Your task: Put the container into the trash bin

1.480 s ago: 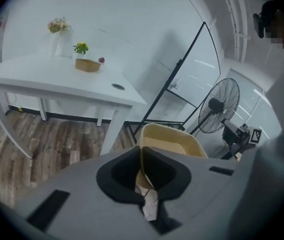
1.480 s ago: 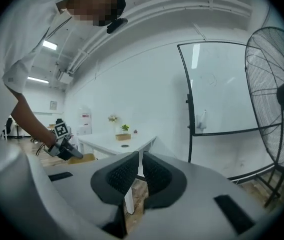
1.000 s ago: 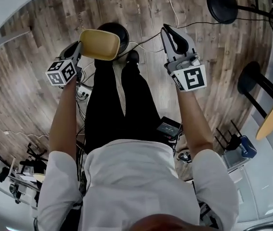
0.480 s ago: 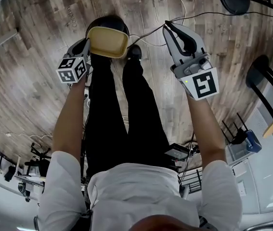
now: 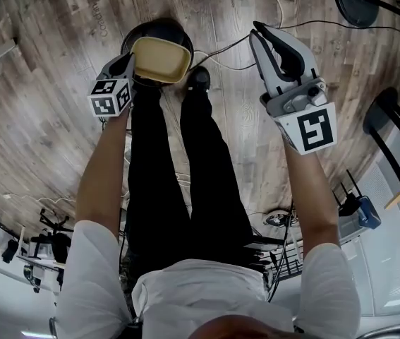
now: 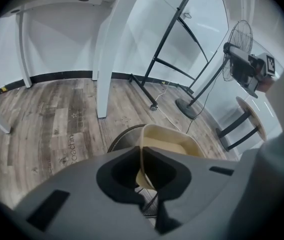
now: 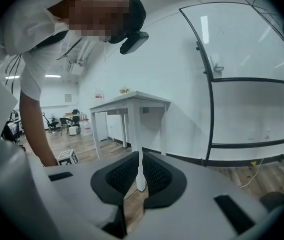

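Container (image 5: pixel 160 58), a shallow tan tub, hangs at about 11 o'clock in the head view, its thin rim pinched between the closed jaws of the left gripper (image 5: pixel 130 66), which sits at the tub's 9 o'clock side. The tub overlaps the round black trash bin (image 5: pixel 159 27) standing on the wooden floor (image 5: pixel 44 119), just beyond the person's shoe (image 5: pixel 198 78). Right gripper (image 5: pixel 259 30), at 1 o'clock, has its jaws nearly together with nothing between them
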Demonstrator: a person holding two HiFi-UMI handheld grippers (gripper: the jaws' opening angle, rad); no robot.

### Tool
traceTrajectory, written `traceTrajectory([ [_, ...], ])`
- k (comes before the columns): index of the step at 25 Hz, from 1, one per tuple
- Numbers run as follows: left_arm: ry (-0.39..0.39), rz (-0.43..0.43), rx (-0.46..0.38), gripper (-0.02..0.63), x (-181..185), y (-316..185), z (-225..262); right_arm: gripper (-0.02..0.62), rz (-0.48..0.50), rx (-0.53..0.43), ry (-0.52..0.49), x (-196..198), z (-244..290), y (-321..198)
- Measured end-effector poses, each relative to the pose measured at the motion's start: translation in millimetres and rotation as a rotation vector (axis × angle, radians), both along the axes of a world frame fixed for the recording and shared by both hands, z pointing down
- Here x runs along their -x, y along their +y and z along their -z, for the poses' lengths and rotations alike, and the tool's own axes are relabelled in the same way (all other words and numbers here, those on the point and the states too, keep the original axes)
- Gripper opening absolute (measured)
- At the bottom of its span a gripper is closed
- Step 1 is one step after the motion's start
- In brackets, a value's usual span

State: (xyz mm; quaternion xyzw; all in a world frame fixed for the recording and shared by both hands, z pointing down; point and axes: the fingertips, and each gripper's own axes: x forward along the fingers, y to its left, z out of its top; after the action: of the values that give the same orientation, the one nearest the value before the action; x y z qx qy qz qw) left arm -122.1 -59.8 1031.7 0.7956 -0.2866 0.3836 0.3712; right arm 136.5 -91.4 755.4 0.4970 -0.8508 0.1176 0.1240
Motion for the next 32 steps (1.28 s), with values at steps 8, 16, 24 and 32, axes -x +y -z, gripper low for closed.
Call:
traceTrajectory([
  [8,-0.031,0.020,0.024,0.021,15.1,3.1,-34.9,0.049,-0.016,0.020,-0.007,8.4,-25.9,15.7],
  [16,-0.003,0.037,0.045,0.174,9.9,6.6,-51.1,0.049,-0.039,0.025,-0.011,3.9,-31.3,19.8],
  [24,0.063,0.056,-0.048,0.181,5.2,-6.1,20.5,0.049,-0.041,-0.035,0.004,1.1,20.7,17.4],
  [32,0.245,0.111,-0.337,0.173,-19.4,-63.7,245.5,0.049,-0.065,-0.179,-0.048,-17.5,169.2,3.2],
])
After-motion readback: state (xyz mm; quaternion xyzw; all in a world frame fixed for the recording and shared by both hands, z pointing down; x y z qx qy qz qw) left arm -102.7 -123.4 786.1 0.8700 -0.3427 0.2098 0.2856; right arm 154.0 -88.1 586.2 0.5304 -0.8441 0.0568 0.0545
